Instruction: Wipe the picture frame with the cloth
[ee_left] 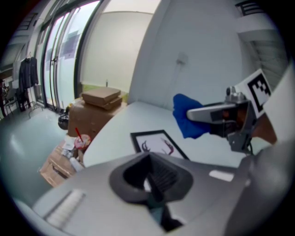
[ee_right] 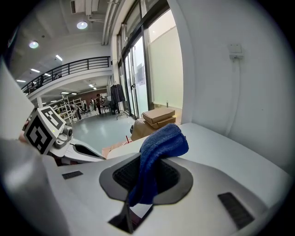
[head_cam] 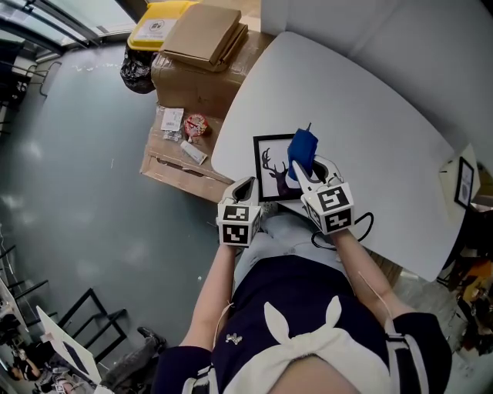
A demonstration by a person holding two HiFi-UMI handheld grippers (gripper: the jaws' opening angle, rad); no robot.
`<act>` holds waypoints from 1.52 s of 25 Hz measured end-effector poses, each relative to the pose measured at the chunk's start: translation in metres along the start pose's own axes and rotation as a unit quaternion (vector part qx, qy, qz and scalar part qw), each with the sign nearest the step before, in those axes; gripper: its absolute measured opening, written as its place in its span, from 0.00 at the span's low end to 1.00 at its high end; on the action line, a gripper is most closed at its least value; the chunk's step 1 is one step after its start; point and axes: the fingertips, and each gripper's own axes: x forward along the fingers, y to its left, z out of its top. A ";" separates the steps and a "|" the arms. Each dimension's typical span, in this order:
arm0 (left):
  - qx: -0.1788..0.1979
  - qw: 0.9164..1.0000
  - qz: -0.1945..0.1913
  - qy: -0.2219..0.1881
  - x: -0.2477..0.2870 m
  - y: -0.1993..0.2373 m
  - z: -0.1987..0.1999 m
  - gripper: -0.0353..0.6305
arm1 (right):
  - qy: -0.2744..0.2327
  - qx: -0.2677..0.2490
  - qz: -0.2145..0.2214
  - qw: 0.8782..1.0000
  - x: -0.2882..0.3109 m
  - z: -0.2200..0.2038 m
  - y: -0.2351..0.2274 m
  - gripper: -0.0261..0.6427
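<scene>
A black picture frame (head_cam: 271, 169) with a deer print lies flat on the white table (head_cam: 370, 131), near its front edge. My right gripper (head_cam: 306, 171) hovers over the frame's right side, shut on a blue cloth (head_cam: 303, 150). In the right gripper view the cloth (ee_right: 161, 140) bunches above the jaws (ee_right: 145, 177) and drapes down between them. My left gripper (head_cam: 244, 188) hangs just left of the frame at the table's edge, its jaws (ee_left: 152, 177) shut with nothing held. The left gripper view shows the frame (ee_left: 156, 144) ahead and the cloth (ee_left: 186, 120) above it.
Stacked cardboard boxes (head_cam: 202, 58) stand on the floor left of the table, with a black bag (head_cam: 137, 73) and a yellow item (head_cam: 158, 19) beside them. Flattened cardboard (head_cam: 181, 158) holds small packets. A black cable (head_cam: 362, 227) lies by my right hand. A small framed picture (head_cam: 464, 182) stands at far right.
</scene>
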 end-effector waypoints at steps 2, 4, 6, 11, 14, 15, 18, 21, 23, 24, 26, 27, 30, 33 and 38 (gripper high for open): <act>-0.001 1.000 0.003 0.001 0.006 0.004 0.002 0.06 | 0.002 -0.002 0.003 1.000 0.007 0.001 -0.004 0.14; 0.000 1.000 0.007 0.002 0.012 0.007 0.005 0.06 | 0.003 -0.004 0.005 1.000 0.012 0.002 -0.008 0.14; 0.000 1.000 0.008 0.005 0.017 0.009 0.006 0.06 | 0.004 -0.006 0.007 1.000 0.017 0.004 -0.012 0.14; 0.005 1.000 0.008 0.020 0.029 0.010 0.006 0.06 | 0.006 -0.010 0.013 1.000 0.029 0.007 -0.018 0.14; 0.004 1.000 0.011 0.029 0.035 0.014 0.003 0.06 | 0.010 -0.013 0.017 1.000 0.038 0.008 -0.020 0.14; 0.003 0.999 0.011 0.033 0.037 0.015 0.001 0.06 | 0.012 -0.014 0.019 1.000 0.040 0.008 -0.021 0.14; 0.002 0.999 0.011 0.043 0.042 0.016 -0.003 0.06 | 0.016 -0.017 0.022 0.999 0.047 0.008 -0.023 0.14; 0.001 0.999 0.008 0.052 0.047 0.017 -0.005 0.06 | 0.021 -0.023 0.026 0.999 0.055 0.008 -0.024 0.14; -0.002 0.998 0.007 0.058 0.050 0.017 -0.009 0.06 | 0.025 -0.025 0.030 0.999 0.060 0.006 -0.024 0.14; -0.003 0.998 0.007 0.061 0.052 0.018 -0.011 0.06 | 0.026 -0.025 0.031 0.999 0.063 0.005 -0.024 0.14; -0.004 0.998 0.006 0.066 0.055 0.019 -0.013 0.06 | 0.030 -0.026 0.034 0.999 0.069 0.003 -0.024 0.14; -0.003 0.998 0.006 0.069 0.056 0.020 -0.013 0.06 | 0.032 -0.027 0.036 0.998 0.071 0.002 -0.024 0.14; -0.002 0.997 0.006 0.078 0.059 0.022 -0.016 0.06 | 0.039 -0.028 0.041 0.998 0.079 -0.001 -0.023 0.14; -0.003 0.997 0.004 0.082 0.061 0.022 -0.018 0.06 | 0.043 -0.031 0.046 0.998 0.085 -0.003 -0.023 0.14; -0.005 0.996 -0.003 0.085 0.063 0.023 -0.019 0.06 | 0.057 -0.033 0.050 0.997 0.096 -0.012 -0.024 0.14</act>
